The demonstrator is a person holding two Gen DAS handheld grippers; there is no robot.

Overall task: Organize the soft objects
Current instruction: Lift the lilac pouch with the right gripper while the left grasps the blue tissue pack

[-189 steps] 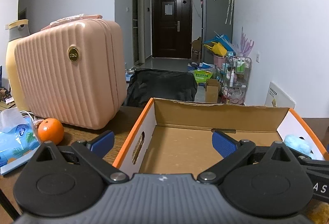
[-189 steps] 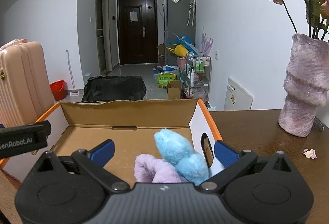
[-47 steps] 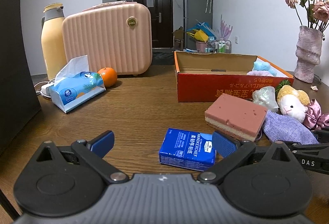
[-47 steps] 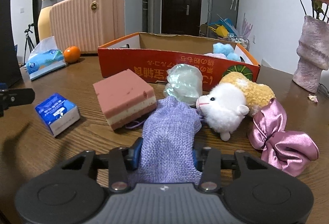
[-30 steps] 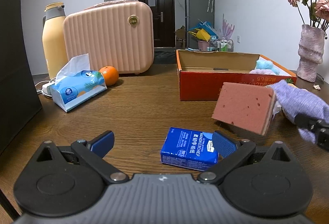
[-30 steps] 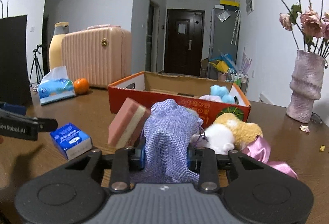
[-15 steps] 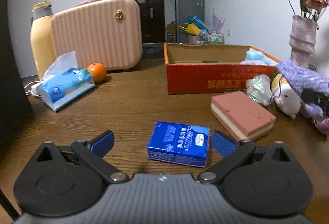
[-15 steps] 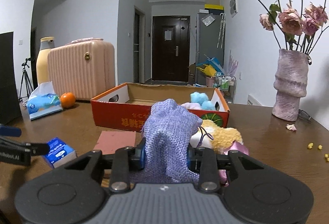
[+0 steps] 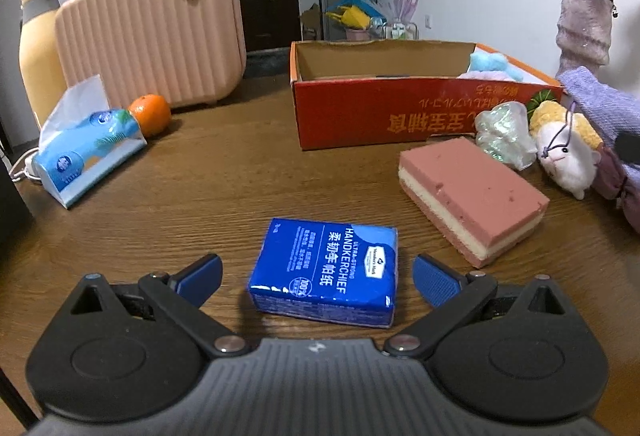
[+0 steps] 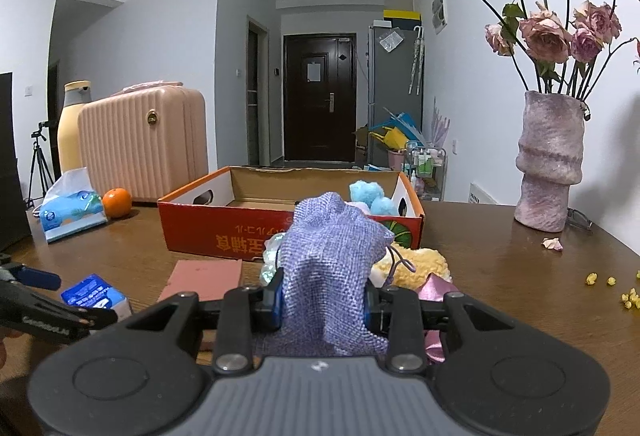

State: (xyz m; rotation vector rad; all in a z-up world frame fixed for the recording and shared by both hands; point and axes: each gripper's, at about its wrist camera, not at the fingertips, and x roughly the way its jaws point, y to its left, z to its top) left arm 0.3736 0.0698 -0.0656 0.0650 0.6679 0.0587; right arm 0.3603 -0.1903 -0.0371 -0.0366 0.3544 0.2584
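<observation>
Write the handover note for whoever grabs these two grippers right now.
Right gripper: shut on the purple mesh pouch, held above the table in front of the orange box.
Left gripper: open, low over the table, fingers either side of the blue handkerchief pack, not touching it.
Done: blue fluffy toy and a pale purple soft item are already in the box.
Left: drop the pouch in the box, then likely the pink sponge, iridescent pouch, sheep plush, pink satin bow and the handkerchief pack.
</observation>
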